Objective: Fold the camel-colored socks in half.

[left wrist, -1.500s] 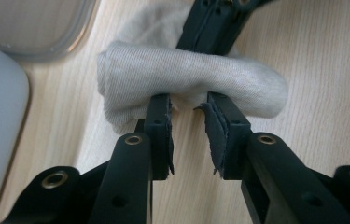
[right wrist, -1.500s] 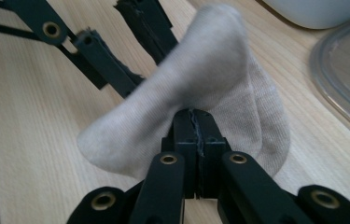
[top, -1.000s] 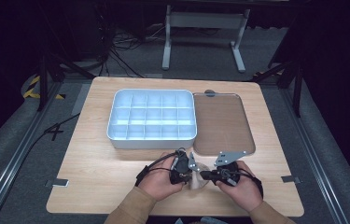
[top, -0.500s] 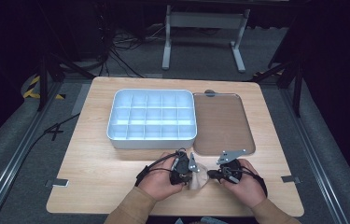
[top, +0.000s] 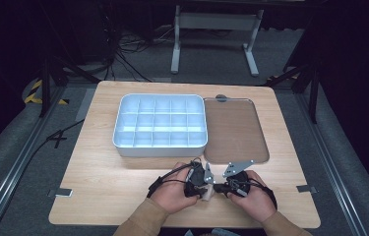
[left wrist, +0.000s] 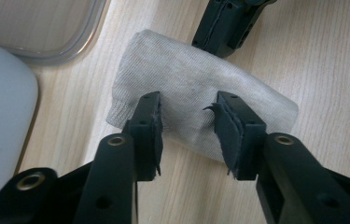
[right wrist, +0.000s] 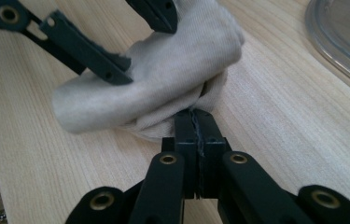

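Beside sock [left wrist: 200,93]: lid [top: 234,129], compartment box [top: 160,125], nothing blocking.

Light wooden desk [top: 103,187] carries three things: a white compartment tray [top: 160,123] at the centre, a clear flat lid [top: 233,129] just beside it at three o'clock, and a rolled beige sock [left wrist: 196,93] at six o'clock.
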Available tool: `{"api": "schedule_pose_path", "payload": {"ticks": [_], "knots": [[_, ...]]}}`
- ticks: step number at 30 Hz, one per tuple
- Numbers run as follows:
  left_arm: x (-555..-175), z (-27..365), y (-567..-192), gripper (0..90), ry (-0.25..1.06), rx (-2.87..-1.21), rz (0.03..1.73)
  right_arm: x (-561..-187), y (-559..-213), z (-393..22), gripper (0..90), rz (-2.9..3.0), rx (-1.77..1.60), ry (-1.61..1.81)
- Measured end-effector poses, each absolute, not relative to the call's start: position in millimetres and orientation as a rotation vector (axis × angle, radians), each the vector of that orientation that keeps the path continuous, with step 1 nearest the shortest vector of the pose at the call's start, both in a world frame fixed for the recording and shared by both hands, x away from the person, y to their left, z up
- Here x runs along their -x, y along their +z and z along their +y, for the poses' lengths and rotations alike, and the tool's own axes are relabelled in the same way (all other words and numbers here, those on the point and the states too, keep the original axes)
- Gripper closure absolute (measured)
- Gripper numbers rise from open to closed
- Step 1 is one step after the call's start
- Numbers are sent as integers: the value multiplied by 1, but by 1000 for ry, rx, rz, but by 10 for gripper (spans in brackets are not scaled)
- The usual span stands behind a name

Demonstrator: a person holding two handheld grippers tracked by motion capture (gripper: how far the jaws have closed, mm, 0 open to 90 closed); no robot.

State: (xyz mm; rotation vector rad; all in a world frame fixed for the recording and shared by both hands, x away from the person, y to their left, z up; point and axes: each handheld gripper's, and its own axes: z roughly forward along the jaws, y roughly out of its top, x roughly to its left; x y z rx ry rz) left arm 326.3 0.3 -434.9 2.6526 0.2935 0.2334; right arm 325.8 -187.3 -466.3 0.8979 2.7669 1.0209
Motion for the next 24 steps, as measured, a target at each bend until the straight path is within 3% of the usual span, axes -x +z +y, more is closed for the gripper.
{"api": "schedule_pose_path", "payload": {"ticks": [12,24], "knots": [[-329,2,-440,530,166,-2616,303,-327,-467,-190,889,2777,-896,1032],[-329,1,-439,515,147,-2641,378,-331,-451,-205,769,2700,-995,1129]]}}
